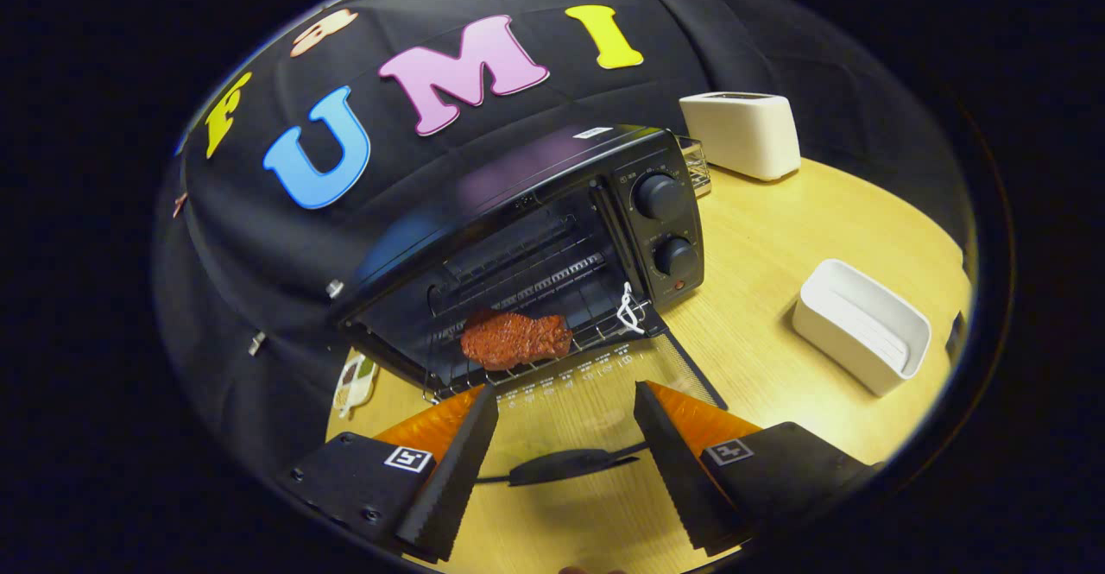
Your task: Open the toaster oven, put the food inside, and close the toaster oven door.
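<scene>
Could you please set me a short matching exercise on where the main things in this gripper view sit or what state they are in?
Things:
1. food
2. oven door
3. white toaster
4. gripper

States:
A. folded down, open
B. jaws apart, holding nothing
C. on the wire rack inside the toaster oven
D. on the table behind the oven

Pairs: 1-C, 2-A, 3-D, 4-B

Close, downward toward toaster oven (518,237)

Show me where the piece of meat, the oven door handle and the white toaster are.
piece of meat (515,339): gripper view, middle of its brown top.
oven door handle (565,465): gripper view, centre of the black bar, between the open claw's fingers.
white toaster (742,135): gripper view, its front side.
</scene>
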A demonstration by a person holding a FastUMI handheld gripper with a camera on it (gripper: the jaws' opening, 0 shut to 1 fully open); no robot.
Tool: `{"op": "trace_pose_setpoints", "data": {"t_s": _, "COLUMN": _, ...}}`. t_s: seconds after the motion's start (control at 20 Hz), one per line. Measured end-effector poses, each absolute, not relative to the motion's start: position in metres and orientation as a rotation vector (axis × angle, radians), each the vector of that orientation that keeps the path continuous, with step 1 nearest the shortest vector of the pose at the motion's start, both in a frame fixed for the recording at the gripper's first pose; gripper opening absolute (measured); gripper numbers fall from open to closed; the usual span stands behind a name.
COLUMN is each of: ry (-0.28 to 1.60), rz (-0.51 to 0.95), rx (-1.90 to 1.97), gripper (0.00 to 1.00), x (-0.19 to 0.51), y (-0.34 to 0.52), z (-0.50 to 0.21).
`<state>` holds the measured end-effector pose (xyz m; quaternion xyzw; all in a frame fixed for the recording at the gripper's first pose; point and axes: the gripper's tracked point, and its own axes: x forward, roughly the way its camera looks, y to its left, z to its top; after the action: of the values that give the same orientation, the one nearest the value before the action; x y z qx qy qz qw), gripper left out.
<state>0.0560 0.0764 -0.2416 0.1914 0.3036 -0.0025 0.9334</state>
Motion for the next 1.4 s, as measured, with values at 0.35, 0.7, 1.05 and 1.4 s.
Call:
{"op": "trace_pose_setpoints", "data": {"t_s": 0.35, "ry": 0.777, "rz": 0.036, "rx": 0.212, "gripper": 0.99, "x": 0.004, "y": 0.089, "z": -0.272}}
{"op": "trace_pose_setpoints", "data": {"t_s": 0.7, "ry": 0.876, "rz": 0.030, "rx": 0.048, "gripper": 0.99, "x": 0.007, "y": 0.098, "z": -0.333}}
{"op": "trace_pose_setpoints", "data": {"t_s": 1.05, "ry": 0.868, "rz": 0.079, "rx": -0.030, "gripper": 0.99, "x": 0.019, "y": 0.102, "z": -0.345}}
{"op": "trace_pose_setpoints", "data": {"t_s": 1.4, "ry": 0.779, "rz": 0.138, "rx": -0.026, "gripper": 0.98, "x": 0.026, "y": 0.105, "z": -0.287}}
